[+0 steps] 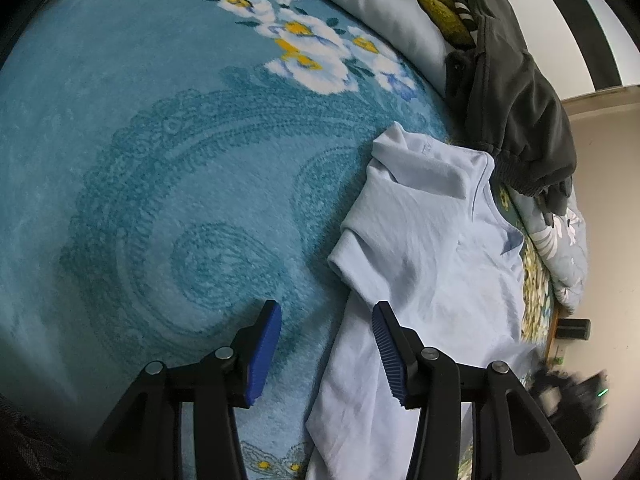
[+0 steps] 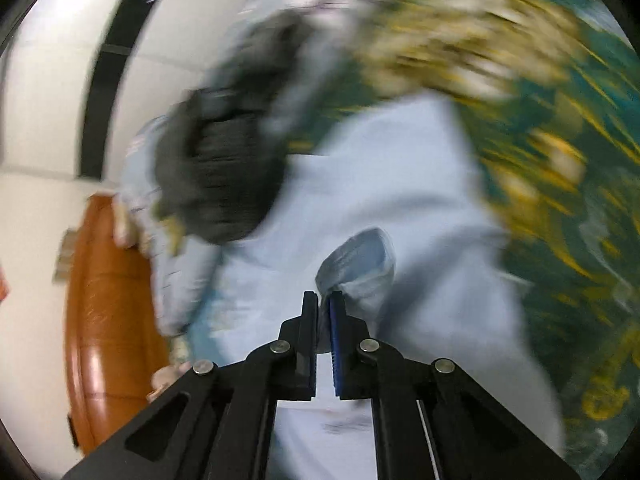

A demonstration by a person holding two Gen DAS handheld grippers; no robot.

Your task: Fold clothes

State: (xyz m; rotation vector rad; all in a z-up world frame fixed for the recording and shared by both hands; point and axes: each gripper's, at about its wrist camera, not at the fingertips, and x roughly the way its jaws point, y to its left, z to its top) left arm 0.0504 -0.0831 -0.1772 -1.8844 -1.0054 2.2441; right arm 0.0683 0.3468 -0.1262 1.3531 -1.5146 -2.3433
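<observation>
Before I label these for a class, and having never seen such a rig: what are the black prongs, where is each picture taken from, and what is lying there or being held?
There is no robot arm: a person holds a two-finger tool in each hand, and a fisheye camera on each looks forward along its fingers.

The left wrist view shows the left tool open, holding nothing, with one blue pad over the edge of a pale blue shirt. The shirt lies on a teal blanket with a white flower pattern. A dark grey garment is heaped beyond it.

The right wrist view is blurred by motion. The right tool is shut on a bunch of the pale blue shirt. A dark garment and a brown wooden piece lie to the left.
</observation>
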